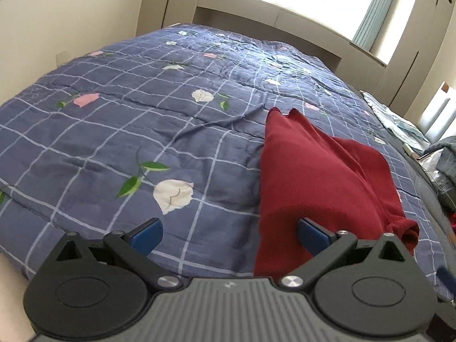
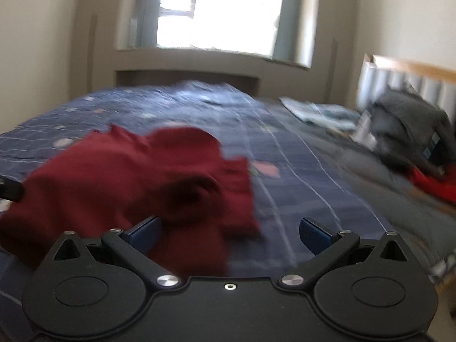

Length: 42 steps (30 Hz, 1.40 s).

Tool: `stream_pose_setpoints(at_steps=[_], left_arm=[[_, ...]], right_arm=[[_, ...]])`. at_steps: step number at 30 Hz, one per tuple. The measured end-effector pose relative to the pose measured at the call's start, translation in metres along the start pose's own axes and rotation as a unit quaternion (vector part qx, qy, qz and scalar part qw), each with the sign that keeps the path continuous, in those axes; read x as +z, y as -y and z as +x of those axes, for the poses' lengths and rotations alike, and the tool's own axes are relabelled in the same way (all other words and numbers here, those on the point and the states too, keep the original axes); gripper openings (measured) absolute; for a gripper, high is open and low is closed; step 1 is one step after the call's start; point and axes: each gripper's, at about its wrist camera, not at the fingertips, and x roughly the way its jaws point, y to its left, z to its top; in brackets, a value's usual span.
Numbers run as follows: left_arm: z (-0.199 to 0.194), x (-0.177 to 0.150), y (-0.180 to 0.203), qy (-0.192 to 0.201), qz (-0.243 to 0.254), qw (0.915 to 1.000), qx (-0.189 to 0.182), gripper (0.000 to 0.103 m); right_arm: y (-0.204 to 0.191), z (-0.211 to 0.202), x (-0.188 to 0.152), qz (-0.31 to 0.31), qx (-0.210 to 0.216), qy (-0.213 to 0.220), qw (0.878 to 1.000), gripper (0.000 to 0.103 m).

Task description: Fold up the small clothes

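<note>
Bright window (image 2: 216, 14) behind quilted bed (image 1: 128, 119)

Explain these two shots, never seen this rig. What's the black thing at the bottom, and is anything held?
No robot here: a person carries a hand-held gripper in each hand, each with a fisheye camera looking along its blue-padded fingers. The black part is the gripper body. One picture is from the left hand-held gripper, the other from the right hand-held gripper. Both are open, holding nothing. A crumpled dark red knit garment lies on the blue checked floral quilt. The right view is motion-blurred; a dark grey pile sits at its far right.

Window (image 2: 216, 11) glare; right view perhaps motion-blurred
</note>
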Motion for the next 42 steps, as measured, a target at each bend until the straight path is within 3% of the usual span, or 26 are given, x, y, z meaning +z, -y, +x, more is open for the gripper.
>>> stream_pose_setpoints(at_steps=[3, 8, 13, 16, 20, 25, 26, 31, 38, 42], left_arm=[[0.003, -0.003, -0.001, -0.002, 0.000, 0.9999, -0.011, 0.102], [0.006, -0.004, -0.005, -0.003, 0.003, 0.9997, -0.022, 0.102], [0.008, -0.004, -0.012, -0.005, -0.001, 0.9993, -0.036, 0.103], [0.008, -0.002, -0.015, -0.002, -0.008, 0.9987, -0.051, 0.103], [0.004, 0.002, -0.019, 0.008, -0.019, 0.9975, -0.067, 0.103], [0.002, 0.004, -0.018, 0.016, -0.014, 0.9978, -0.062, 0.103], [0.003, 0.004, -0.017, 0.015, -0.013, 0.9979, -0.061, 0.103], [0.003, 0.005, -0.013, 0.015, -0.011, 0.9981, -0.058, 0.103], [-0.005, 0.005, -0.008, 0.027, 0.000, 0.9977, -0.062, 0.103], [-0.006, 0.006, -0.006, 0.026, 0.002, 0.9973, -0.068, 0.103]], right_arm=[[0.016, -0.001, -0.012, 0.018, -0.007, -0.018, 1.000, 0.103], [0.026, -0.016, -0.009, 0.047, 0.007, 0.009, 0.999, 0.103], [0.033, 0.006, 0.023, 0.078, 0.086, 0.008, 0.993, 0.103], [0.033, 0.033, 0.041, 0.083, 0.147, -0.017, 0.986, 0.102], [0.033, 0.067, 0.059, 0.080, 0.173, -0.036, 0.981, 0.099], [0.043, 0.103, 0.064, 0.134, 0.188, -0.079, 0.970, 0.060], [0.044, 0.106, 0.063, 0.144, 0.189, -0.081, 0.968, 0.055], [0.041, 0.095, 0.061, 0.134, 0.181, -0.058, 0.973, 0.009], [0.052, 0.071, 0.076, 0.106, 0.176, -0.005, 0.979, 0.003], [0.071, 0.067, 0.082, 0.108, 0.149, 0.008, 0.983, 0.003]])
